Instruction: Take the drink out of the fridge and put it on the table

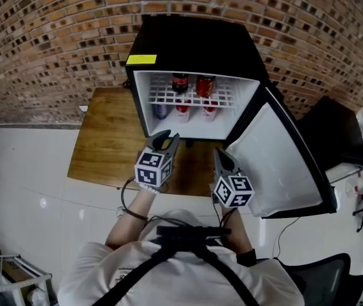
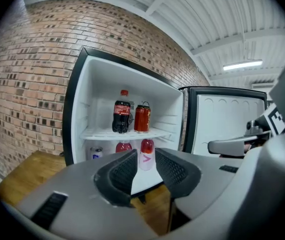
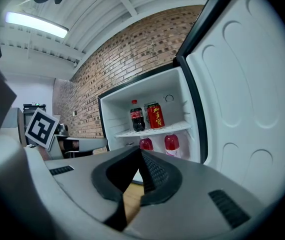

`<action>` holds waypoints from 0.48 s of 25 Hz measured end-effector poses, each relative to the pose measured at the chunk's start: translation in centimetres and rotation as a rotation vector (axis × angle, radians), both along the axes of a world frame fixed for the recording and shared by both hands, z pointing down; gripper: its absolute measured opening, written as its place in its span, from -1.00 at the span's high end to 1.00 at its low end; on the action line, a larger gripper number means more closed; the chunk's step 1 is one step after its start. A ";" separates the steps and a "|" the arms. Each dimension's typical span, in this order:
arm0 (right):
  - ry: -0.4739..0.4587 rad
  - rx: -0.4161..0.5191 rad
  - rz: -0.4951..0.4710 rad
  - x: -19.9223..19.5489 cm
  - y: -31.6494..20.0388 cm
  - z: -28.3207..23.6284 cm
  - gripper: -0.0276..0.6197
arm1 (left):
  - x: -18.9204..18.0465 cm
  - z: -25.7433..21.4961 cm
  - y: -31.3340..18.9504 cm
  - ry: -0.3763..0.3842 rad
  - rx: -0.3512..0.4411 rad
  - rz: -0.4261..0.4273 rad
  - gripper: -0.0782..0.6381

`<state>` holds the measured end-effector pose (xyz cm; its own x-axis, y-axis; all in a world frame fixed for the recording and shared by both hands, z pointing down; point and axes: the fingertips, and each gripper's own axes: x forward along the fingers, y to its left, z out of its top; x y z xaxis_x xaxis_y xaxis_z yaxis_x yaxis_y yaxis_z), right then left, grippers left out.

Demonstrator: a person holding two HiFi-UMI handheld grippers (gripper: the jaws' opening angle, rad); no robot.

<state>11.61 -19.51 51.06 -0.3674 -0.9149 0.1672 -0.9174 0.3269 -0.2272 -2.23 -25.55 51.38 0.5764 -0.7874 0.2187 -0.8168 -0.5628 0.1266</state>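
Note:
The black mini fridge (image 1: pixel 194 43) stands open on the wooden table (image 1: pixel 105 145). On its upper wire shelf are a cola bottle (image 1: pixel 180 81) (image 2: pixel 122 115) (image 3: pixel 136 116) and a red can (image 1: pixel 204 85) (image 2: pixel 142 117) (image 3: pixel 155 115). Below stand two pink-red drink bottles (image 1: pixel 183 110) (image 3: pixel 171 144) and a blue can (image 1: pixel 160 111). My left gripper (image 1: pixel 169 138) (image 2: pixel 146 154) hovers in front of the opening, jaws a little apart with nothing between them. My right gripper (image 1: pixel 220 155) (image 3: pixel 140 151) hangs beside it, shut and empty, short of the fridge.
The fridge door (image 1: pixel 283 158) swings out to the right, close by my right gripper. A brick wall (image 1: pixel 54 37) backs the table. White floor tiles (image 1: pixel 22 171) lie to the left, and a dark chair (image 1: pixel 337 129) stands at the right.

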 end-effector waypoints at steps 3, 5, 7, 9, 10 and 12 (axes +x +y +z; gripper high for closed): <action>0.000 0.000 0.008 0.2 0.0 0.0 0.87 | 0.0 -1.7 -3.2 -0.021 0.029 -0.017 0.17; 0.000 0.000 0.018 0.5 0.0 0.0 0.87 | 0.2 -2.8 -5.6 -0.035 0.047 -0.026 -0.02; -0.002 -0.001 0.029 1.0 0.0 0.1 0.87 | 0.7 -4.2 -7.9 -0.046 0.071 -0.034 -0.12; -0.005 -0.002 0.038 1.4 -0.1 0.1 0.87 | 1.3 -5.4 -10.0 -0.058 0.090 -0.041 -0.22; -0.006 -0.002 0.041 1.5 -0.1 0.1 0.87 | 1.5 -5.8 -11.0 -0.067 0.095 -0.047 -0.22; -0.006 -0.004 0.048 1.9 -0.1 0.1 0.87 | 1.9 -6.5 -13.0 -0.086 0.098 -0.061 -0.27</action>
